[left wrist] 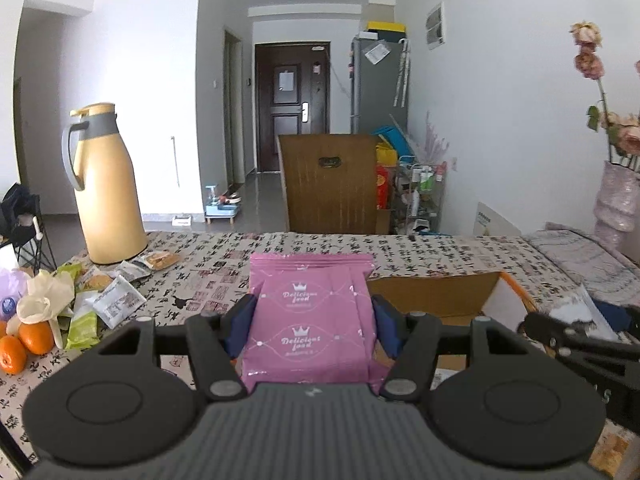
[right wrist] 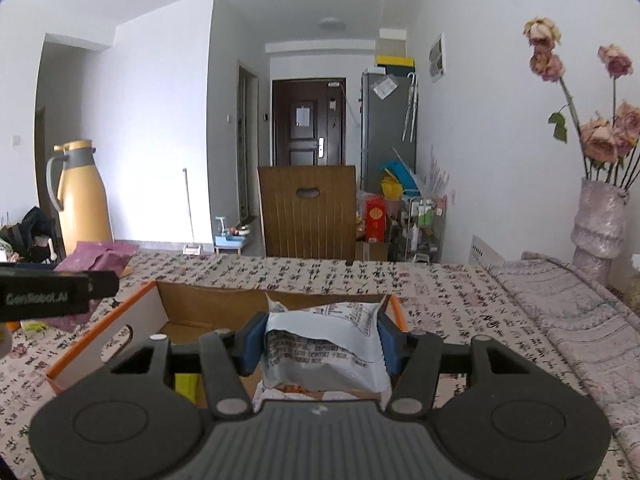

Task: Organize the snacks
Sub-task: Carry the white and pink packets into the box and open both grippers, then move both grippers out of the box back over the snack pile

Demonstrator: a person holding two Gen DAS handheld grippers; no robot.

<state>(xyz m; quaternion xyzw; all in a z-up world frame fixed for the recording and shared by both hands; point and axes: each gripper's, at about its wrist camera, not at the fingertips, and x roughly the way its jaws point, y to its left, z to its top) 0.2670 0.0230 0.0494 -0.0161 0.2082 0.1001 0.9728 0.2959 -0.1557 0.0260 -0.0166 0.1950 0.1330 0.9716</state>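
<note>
My left gripper (left wrist: 314, 322) is shut on a pink snack packet (left wrist: 310, 320), its blue pads pressing both sides. It hangs above the patterned tablecloth, left of the open cardboard box (left wrist: 432, 294). My right gripper (right wrist: 322, 340) is shut on a white snack packet (right wrist: 326, 348) and hovers over the same cardboard box (right wrist: 192, 308), which has an orange outer edge and a yellow item inside. The left gripper's body (right wrist: 48, 296) shows at the left edge of the right wrist view. Several loose snack packets (left wrist: 116, 300) lie at the table's left.
A tan thermos jug (left wrist: 106, 188) stands at the far left of the table. Oranges (left wrist: 24, 344) and a cream flower lie at the left edge. A pink vase (right wrist: 598, 232) with dried roses stands far right on a quilted cloth. A wooden chair back (left wrist: 330, 182) rises behind the table.
</note>
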